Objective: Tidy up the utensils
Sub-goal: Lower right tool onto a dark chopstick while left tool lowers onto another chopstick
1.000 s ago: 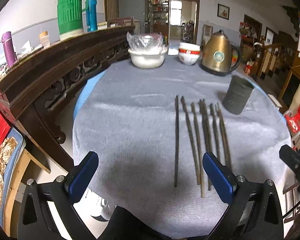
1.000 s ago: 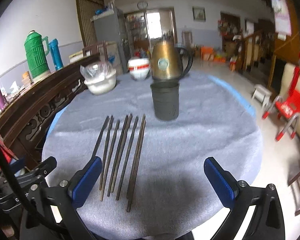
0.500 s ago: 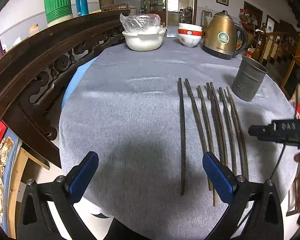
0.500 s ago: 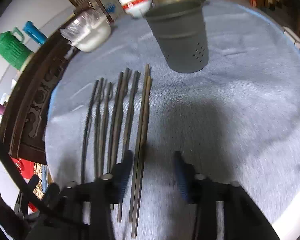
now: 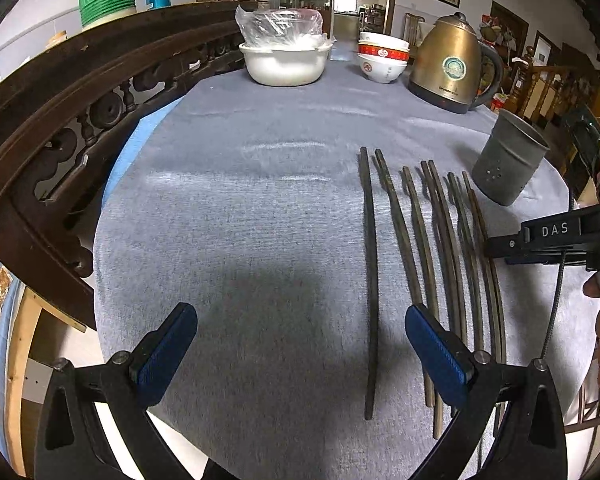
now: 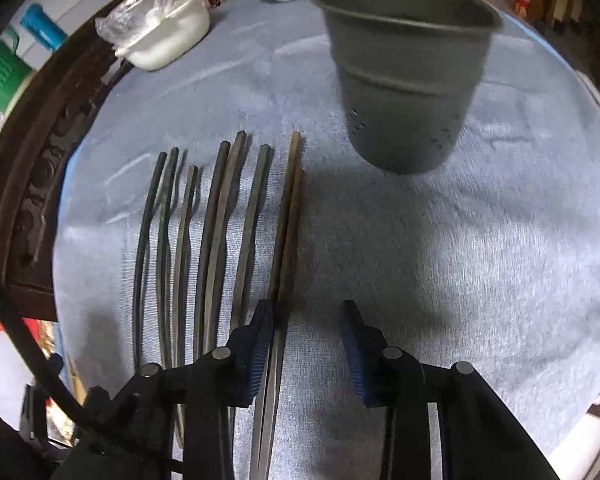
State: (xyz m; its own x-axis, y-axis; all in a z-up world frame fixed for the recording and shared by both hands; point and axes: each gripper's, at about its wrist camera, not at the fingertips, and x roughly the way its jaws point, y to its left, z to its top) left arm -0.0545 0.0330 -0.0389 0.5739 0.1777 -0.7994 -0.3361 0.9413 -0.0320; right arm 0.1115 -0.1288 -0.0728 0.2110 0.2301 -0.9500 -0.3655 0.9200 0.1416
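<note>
Eight long dark wooden chopsticks lay side by side on the round surface under a grey-blue cloth. Grey perforated metal holder cup stood upright just beyond their far ends. Right tongs pointed steeply down, jaws narrow and closing; the rightmost brownish pair lay against the left pad, possibly touching it, not clamped. Left tongs hung wide, the leftmost chopstick between their pads, untouched.
</note>
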